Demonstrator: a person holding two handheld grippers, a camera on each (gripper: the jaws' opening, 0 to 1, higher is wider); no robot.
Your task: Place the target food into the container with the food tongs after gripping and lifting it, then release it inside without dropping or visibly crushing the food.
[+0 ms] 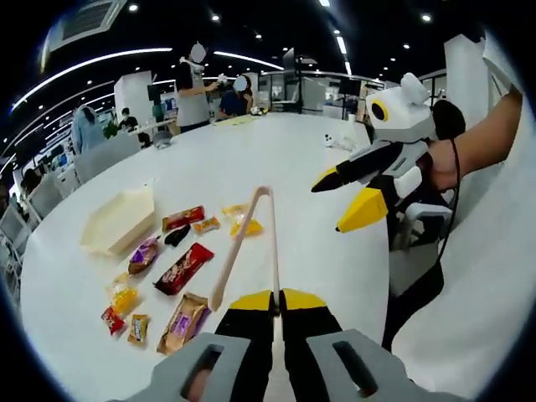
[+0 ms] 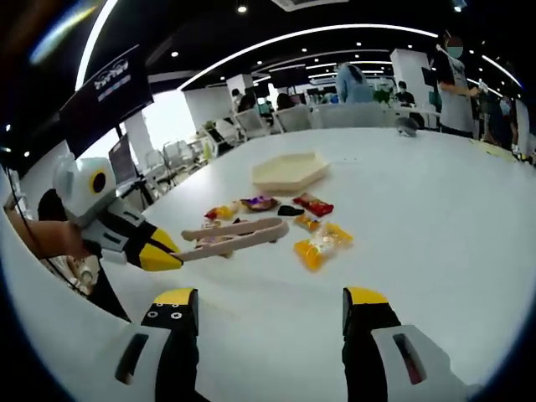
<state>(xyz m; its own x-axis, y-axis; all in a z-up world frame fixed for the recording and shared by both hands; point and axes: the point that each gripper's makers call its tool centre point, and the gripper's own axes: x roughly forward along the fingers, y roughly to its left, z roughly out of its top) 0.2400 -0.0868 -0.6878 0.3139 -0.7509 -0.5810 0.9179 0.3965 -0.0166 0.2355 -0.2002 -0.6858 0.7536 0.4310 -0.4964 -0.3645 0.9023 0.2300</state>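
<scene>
Sitting beside the snack packets [image 1: 182, 268], the tray [image 1: 117, 219] looks empty.

white and grey right gripper [image 1: 345, 201] with black, yellow-tipped jaws, black cable, left gripper [image 2: 172, 249] alike

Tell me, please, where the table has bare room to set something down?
Bare table lies right of the yellow packet in the right gripper view, and beyond the tray. It is crowded between the tray and the tongs, where snacks cluster.
</scene>
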